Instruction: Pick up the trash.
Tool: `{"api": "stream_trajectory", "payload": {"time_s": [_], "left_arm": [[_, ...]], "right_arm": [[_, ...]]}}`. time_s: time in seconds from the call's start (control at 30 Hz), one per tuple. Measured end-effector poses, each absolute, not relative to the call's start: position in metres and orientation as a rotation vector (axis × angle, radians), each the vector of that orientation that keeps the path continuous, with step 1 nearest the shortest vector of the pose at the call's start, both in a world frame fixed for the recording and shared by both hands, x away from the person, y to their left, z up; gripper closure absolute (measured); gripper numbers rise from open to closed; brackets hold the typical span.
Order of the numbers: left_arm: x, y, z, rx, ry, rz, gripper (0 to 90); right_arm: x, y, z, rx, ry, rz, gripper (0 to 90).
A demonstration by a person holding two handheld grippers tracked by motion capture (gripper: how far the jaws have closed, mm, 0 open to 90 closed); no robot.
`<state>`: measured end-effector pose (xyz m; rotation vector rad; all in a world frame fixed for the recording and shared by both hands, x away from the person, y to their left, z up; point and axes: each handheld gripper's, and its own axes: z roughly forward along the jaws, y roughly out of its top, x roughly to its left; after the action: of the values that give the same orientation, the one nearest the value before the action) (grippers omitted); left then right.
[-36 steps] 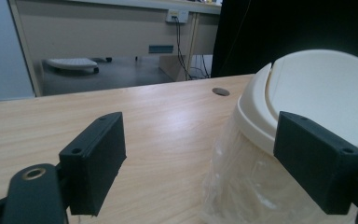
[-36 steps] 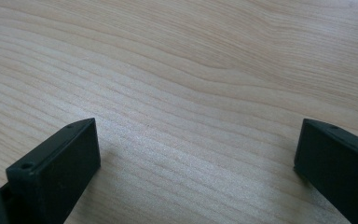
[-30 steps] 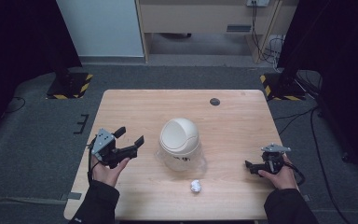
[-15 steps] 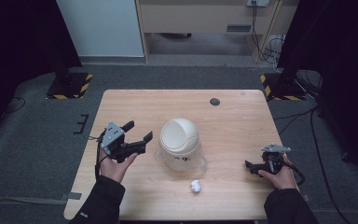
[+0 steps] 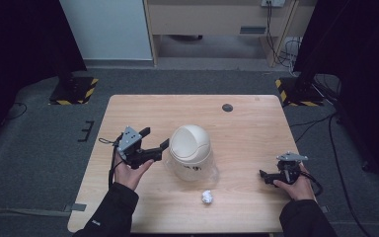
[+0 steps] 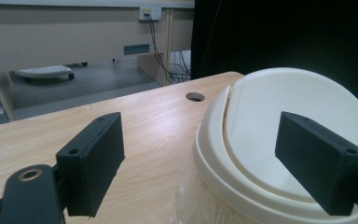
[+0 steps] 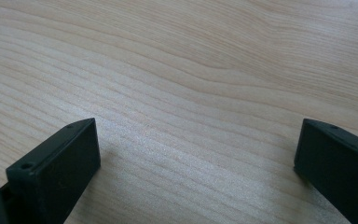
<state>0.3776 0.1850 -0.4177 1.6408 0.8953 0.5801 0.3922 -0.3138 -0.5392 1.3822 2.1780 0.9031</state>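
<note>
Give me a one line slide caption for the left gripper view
Open left gripper facing a white domed bin lid on a wooden table.

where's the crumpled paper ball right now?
In the high view the paper ball lies on the table near its front edge, just in front of the white bin, between the two hands.

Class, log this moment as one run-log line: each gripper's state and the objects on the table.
left gripper: open, beside bin lid | right gripper: open, low over table | paper ball: loose, front of bin
</note>
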Motion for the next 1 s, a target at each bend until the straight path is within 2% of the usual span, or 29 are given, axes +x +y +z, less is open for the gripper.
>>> {"api": "stream_trajectory", "payload": {"time_s": [1.0], "left_arm": [[0.391,0.162,-0.438,1.778,0.908,0.546,15.6]], "right_arm": [[0.392,-0.314,-0.539,1.384,2.176,0.904,0.5]]}}
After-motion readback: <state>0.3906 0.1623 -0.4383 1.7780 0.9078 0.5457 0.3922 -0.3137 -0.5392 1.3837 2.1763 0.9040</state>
